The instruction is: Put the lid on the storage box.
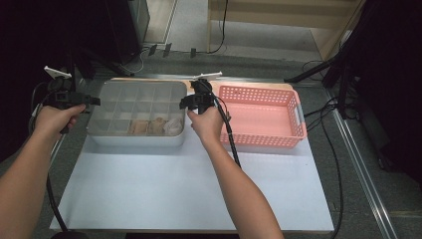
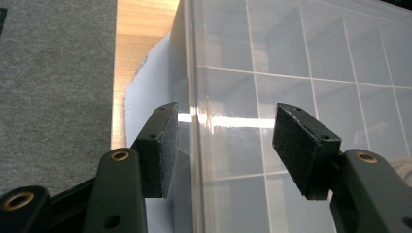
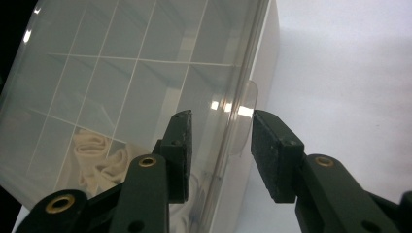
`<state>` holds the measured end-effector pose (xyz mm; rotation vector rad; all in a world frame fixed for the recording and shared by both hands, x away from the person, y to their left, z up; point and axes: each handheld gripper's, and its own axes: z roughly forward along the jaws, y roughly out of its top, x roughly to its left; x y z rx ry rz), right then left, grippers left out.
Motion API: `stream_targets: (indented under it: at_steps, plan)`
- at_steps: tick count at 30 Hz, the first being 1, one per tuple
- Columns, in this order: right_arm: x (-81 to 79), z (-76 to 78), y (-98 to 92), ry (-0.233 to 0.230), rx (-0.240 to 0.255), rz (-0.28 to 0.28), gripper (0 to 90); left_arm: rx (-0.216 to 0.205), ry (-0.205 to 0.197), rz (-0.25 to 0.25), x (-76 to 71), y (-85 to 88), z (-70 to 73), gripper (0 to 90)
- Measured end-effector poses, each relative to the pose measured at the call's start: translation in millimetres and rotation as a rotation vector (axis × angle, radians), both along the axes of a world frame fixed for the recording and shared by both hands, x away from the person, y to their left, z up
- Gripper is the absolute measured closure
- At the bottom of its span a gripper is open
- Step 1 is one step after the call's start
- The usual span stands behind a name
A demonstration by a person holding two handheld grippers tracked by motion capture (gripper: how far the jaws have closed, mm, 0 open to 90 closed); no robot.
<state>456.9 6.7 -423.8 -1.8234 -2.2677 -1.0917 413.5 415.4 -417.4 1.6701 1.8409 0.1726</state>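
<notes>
A translucent grey divided box (image 1: 134,140) sits at the back left of the white mat, with a clear lid (image 2: 291,63) lying over its compartments. Folded cloth pieces (image 1: 154,125) lie in its front row, and a white one (image 3: 94,150) shows through the lid. My left gripper (image 1: 92,101) is at the box's left side; its jaws (image 2: 226,141) stand wide apart astride the lid's edge without touching it. At the box's right side my right gripper (image 1: 185,103) is also open. Its jaws (image 3: 221,145) straddle the lid's rim and a small clear tab (image 3: 245,124).
A pink perforated basket (image 1: 263,141) stands right of the box, close behind my right hand. The white mat (image 1: 174,184) stretches toward the near edge. Cables (image 1: 328,149) trail over the grey floor at the right. Dark stands rise at the back.
</notes>
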Motion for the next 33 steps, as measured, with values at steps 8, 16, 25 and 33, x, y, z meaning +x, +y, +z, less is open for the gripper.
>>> stream_targets:
  at_steps: [8,16,25,33]
  plan:
    - [-9.4,6.6,-10.0,-0.031,-0.001,0.031,60.0,0.009,-0.034,-0.045,-8.8,-9.6,12.3,43.6]
    - [-20.8,10.3,-18.1,-0.107,-0.026,0.102,56.3,0.029,-0.058,-0.08,-20.0,-19.8,17.9,42.5]
    - [-35.8,13.6,-27.5,-0.181,-0.011,0.201,52.3,0.038,-0.087,-0.127,-34.0,-33.3,23.3,40.3]
    - [-51.8,13.9,-43.3,-0.226,0.003,0.264,52.4,0.023,-0.115,-0.171,-43.5,-49.6,26.2,39.3]
